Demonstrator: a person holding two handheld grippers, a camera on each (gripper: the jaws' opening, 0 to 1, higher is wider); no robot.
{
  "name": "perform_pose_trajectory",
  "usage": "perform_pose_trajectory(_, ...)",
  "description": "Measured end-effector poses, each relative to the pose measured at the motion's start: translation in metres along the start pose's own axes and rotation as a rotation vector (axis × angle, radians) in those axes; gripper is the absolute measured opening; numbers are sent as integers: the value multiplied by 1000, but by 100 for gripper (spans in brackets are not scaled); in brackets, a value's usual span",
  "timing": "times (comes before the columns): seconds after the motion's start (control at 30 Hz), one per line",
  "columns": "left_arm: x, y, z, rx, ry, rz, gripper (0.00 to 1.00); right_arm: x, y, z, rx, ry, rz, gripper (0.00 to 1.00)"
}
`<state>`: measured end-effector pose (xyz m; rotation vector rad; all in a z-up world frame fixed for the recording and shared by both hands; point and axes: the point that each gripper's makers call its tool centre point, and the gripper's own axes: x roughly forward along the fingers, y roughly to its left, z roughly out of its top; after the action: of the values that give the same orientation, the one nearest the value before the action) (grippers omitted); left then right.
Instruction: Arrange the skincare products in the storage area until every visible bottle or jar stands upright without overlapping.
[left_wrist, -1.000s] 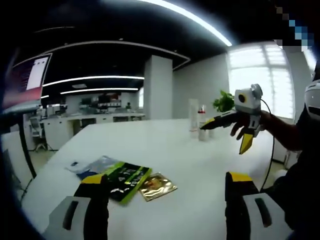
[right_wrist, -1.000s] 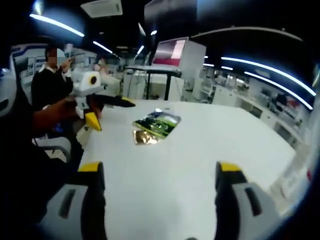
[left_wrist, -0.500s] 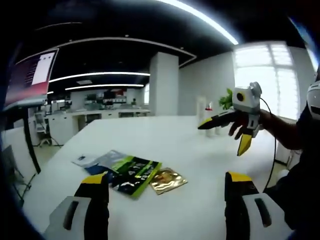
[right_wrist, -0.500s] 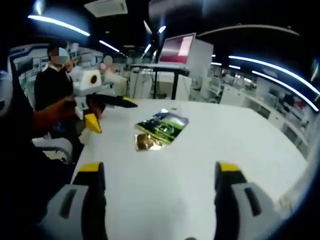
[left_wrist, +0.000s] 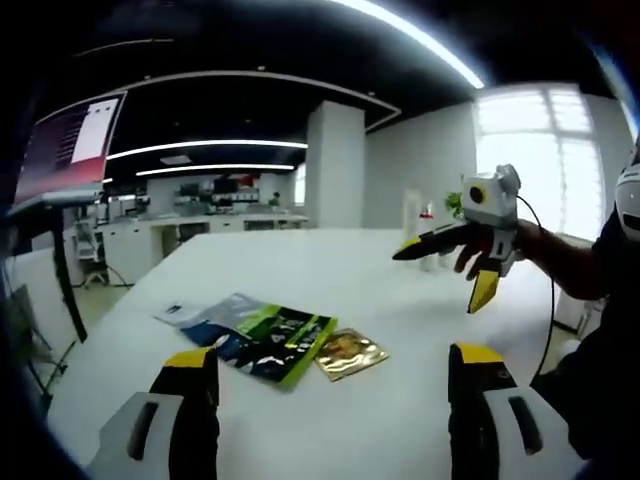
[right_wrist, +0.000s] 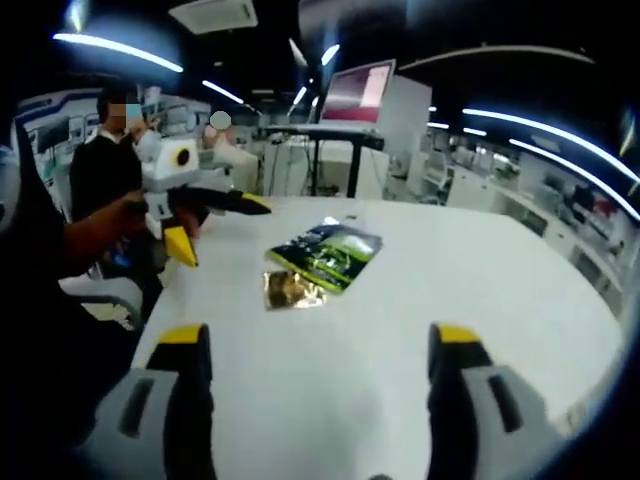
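Far across the white table stand a tall white bottle and a small red-capped bottle, partly behind my right gripper. That gripper hangs open above the table, held by a hand. My left gripper is open over the near table with nothing between its jaws. From the other side, my right gripper is open and holds nothing, and my left gripper hovers open at the table's left edge.
A green-black sachet, a gold sachet and a blue-grey sachet lie flat on the table; the green sachet and gold sachet lie between the grippers. A plant stands behind the bottles. A person in black and a monitor stand beyond.
Both views have shifted slightly with the hands, so the sachets sit further right in the left gripper view. Both grippers stay open and nothing on the table has moved.
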<state>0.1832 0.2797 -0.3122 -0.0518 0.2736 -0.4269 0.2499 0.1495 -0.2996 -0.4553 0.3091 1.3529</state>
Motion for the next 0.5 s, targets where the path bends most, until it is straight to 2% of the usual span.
perform_pose_trajectory(0.5, -1, 10, -5, -22, 4, 14, 95, 17, -5, 3, 0, 7, 19, 88)
